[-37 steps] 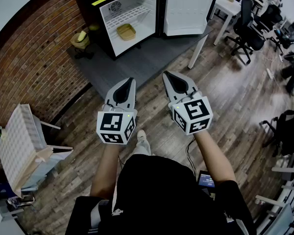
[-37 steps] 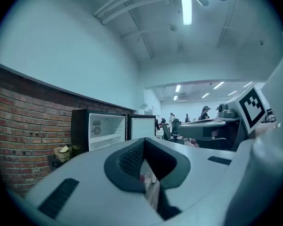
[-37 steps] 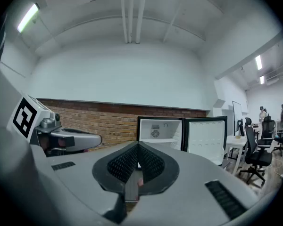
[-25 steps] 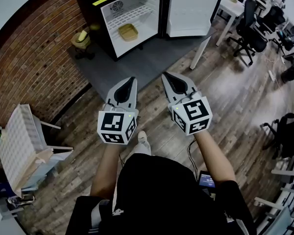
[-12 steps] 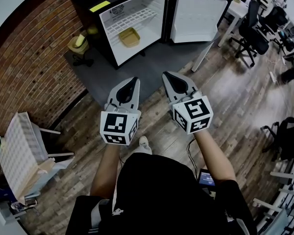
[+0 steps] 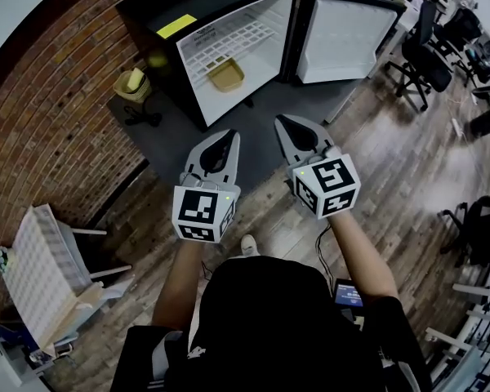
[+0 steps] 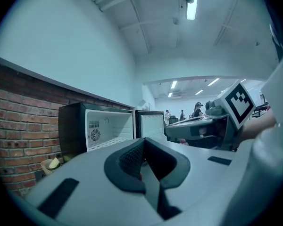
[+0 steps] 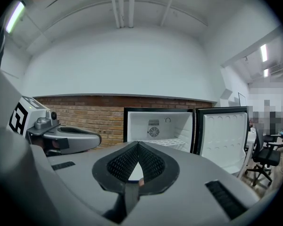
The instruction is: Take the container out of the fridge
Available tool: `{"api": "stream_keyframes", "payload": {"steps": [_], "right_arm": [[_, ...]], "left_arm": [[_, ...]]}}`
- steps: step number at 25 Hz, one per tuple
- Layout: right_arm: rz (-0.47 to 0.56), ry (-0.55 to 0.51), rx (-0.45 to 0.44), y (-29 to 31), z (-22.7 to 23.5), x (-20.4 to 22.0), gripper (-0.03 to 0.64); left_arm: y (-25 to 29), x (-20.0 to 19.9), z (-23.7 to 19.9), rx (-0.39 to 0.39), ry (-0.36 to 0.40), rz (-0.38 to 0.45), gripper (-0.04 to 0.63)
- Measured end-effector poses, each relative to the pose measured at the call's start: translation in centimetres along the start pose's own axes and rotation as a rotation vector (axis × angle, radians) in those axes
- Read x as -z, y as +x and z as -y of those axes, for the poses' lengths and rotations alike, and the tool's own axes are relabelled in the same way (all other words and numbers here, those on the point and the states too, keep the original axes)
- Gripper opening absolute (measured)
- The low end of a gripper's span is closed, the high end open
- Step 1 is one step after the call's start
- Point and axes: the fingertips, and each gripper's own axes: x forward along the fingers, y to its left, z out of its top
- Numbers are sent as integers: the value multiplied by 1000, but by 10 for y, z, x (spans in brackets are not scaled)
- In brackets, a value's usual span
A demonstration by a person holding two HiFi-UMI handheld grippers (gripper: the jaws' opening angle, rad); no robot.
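A small black fridge (image 6: 229, 23) stands open against the brick wall, its white door (image 6: 343, 29) swung out to the right. Inside, a shallow yellow container (image 6: 226, 74) rests on the fridge's white floor under the wire shelf. My left gripper (image 6: 229, 135) and right gripper (image 6: 282, 121) are held side by side, pointing at the fridge from a distance, both shut and empty. The left gripper view shows the fridge (image 7: 104, 131) past its closed jaws, and the right gripper view shows the fridge (image 8: 160, 126) likewise. In both gripper views the container is hidden.
A dark grey mat (image 6: 180, 133) lies in front of the fridge. A small basket (image 6: 133, 82) with something yellow sits left of it by the brick wall (image 6: 57, 96). A white rack (image 6: 37, 260) is at far left. Office chairs (image 6: 429, 51) and a white table leg (image 6: 343, 104) are at right.
Both grippers and the person have moved toward the fridge, which now looks larger and closer in the head view. The jaws have stayed shut.
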Motion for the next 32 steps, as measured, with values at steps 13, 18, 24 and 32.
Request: {"api": "stream_keyframes", "payload": {"steps": [13,18,24,32], "right_arm": [[-37,20,29,50,17,15,40],[-49,25,19,66,30,22,40],[-61,48,-13,96,58,31,40],[-110,72,-73,141,97,58,40]], "left_arm": [[37,21,-31,78,-11,-16,12],[59,30,-36,73,-12,-30,12],[95,45,-46,52,-30,-61,12],[144,83,-66,2,-77,-129,12]]}}
